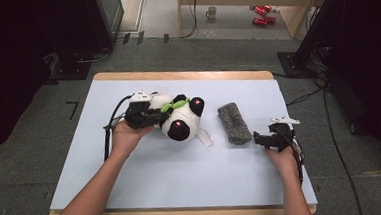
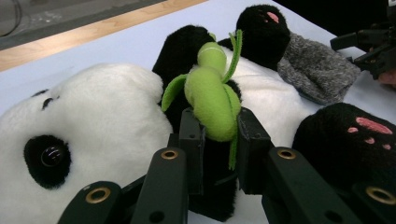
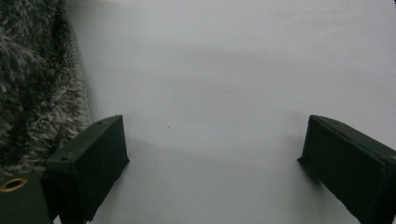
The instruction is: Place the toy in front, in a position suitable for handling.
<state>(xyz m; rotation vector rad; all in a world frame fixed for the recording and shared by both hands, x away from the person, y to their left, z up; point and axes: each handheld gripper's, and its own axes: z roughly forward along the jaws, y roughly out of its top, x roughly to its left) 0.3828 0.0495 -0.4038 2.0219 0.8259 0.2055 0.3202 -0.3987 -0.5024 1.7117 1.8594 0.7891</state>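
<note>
A black and white panda plush lies on its back on the pale blue table cover, with a green felt bamboo sprig at its chest. My left gripper comes in from the plush's left. In the left gripper view its jaws are shut on the panda's black arm and the lower end of the sprig. A grey fuzzy sock-like piece lies to the right of the panda. My right gripper rests on the cover just right of that piece, its jaws open with nothing between them.
A white tag sticks out from the panda toward the front. The table's wooden far edge shows beyond the cover. On the floor behind stand a mug and red cans. Cables run along the floor at the right.
</note>
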